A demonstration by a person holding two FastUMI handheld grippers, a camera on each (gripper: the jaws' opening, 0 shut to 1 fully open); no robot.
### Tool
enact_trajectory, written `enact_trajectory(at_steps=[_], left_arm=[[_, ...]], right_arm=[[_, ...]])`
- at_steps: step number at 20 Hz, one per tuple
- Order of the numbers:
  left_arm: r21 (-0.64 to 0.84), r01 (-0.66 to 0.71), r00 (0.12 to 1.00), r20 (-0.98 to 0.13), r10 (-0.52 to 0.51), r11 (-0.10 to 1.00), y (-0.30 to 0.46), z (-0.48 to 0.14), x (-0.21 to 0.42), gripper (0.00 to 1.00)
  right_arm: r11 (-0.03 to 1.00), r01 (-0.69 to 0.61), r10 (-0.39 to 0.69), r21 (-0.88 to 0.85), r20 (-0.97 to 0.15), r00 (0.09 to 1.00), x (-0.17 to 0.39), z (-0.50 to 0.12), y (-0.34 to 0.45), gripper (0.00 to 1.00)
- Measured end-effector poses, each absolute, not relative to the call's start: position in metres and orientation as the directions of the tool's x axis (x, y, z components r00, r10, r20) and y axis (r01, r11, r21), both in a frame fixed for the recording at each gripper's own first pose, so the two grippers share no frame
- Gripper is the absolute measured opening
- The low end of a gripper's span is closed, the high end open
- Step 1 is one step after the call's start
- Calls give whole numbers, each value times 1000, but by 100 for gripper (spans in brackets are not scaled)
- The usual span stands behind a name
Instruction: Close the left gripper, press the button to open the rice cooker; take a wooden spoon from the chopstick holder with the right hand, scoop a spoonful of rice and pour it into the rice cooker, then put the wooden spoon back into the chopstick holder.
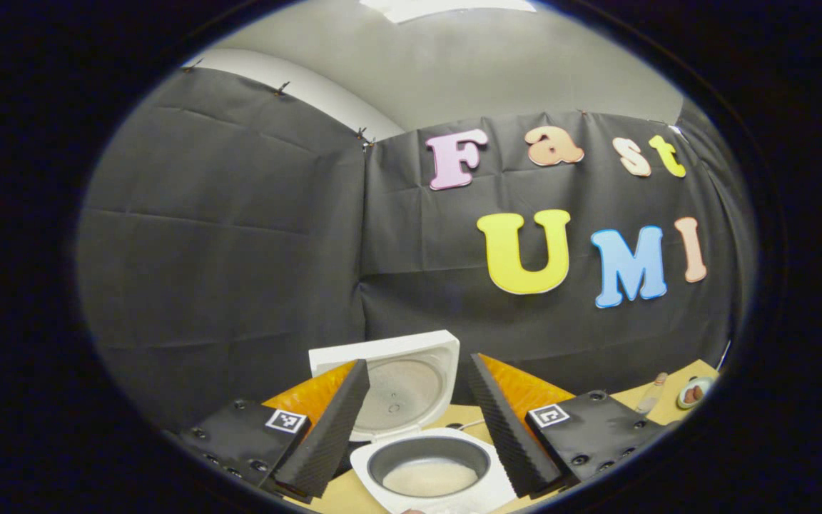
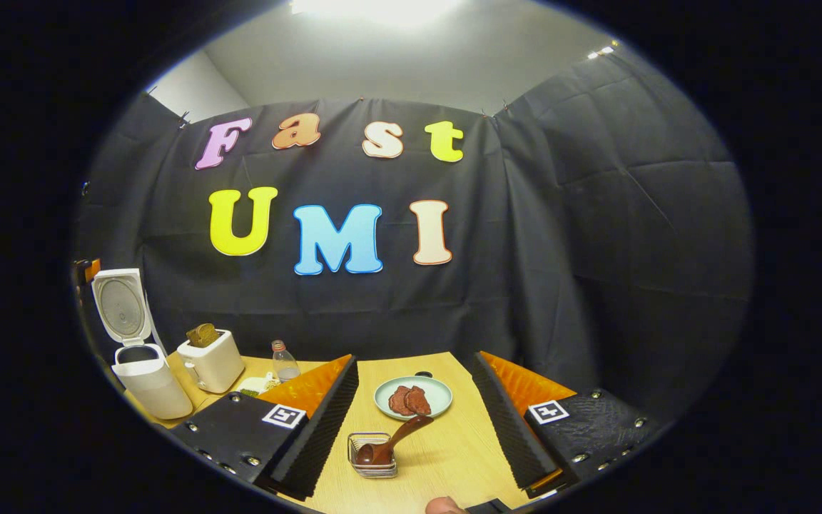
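Note:
In the left gripper view, the white rice cooker (image 1: 439, 492) stands open just below me, its lid (image 1: 400, 382) tipped up and back. Its dark inner pot (image 1: 429, 467) holds pale rice. My left gripper (image 1: 418, 363) is open above the cooker, nothing between its fingers. In the right gripper view, the wooden spoon (image 2: 391, 441) rests in the wire chopstick holder (image 2: 372, 460), its handle slanting up to the right. My right gripper (image 2: 414, 359) is open and stands back from the holder, which lies between its fingers. The rice cooker (image 2: 138, 364) sits far left, lid up.
A white toaster (image 2: 210, 363) with bread and a small bottle (image 2: 284, 361) stand beside the cooker. A pale green plate (image 2: 439, 403) with brown slices lies beyond the holder. The wooden table (image 2: 447, 457) ends at the black cloth wall. A fingertip (image 2: 443, 505) shows at the bottom edge.

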State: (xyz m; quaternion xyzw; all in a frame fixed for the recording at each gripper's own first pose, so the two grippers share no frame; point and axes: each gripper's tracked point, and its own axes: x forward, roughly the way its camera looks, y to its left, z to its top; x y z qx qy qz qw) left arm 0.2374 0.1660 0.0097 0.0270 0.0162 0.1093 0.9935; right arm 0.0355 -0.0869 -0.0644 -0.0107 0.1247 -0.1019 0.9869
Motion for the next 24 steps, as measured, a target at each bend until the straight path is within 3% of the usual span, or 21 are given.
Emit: enact_trajectory(at_steps=[6,7,9,14,19,21,22,24], left_arm=[[14,-272,962,-24,272,962,217,18,319,97],[5,-289,957,-34,289,957,227,15,331,97],[-13,-313,949,-39,312,950,246,14,353,97],[-51,-297,949,-121,290,953,262,-14,398,94],[-2,-332,914,-249,322,943,279,-52,419,96],[1,-326,914,-254,316,945,276,-53,421,93],[3,-327,913,-256,317,945,274,-53,419,99],[-19,-320,914,-268,304,947,274,-54,417,97]], right_arm=[[961,254,-273,-112,-220,936,22,-60,-84,98],[956,265,-288,-127,-224,931,19,-61,-85,93],[952,274,-299,-137,-231,926,13,-63,-84,98],[945,291,-320,-149,-238,917,2,-66,-90,96],[947,279,-311,-159,-233,921,8,-63,-92,96],[949,264,-300,-175,-231,926,11,-63,-92,96],[949,255,-294,-183,-230,928,13,-63,-93,96],[954,232,-273,-189,-228,934,17,-63,-90,96]])
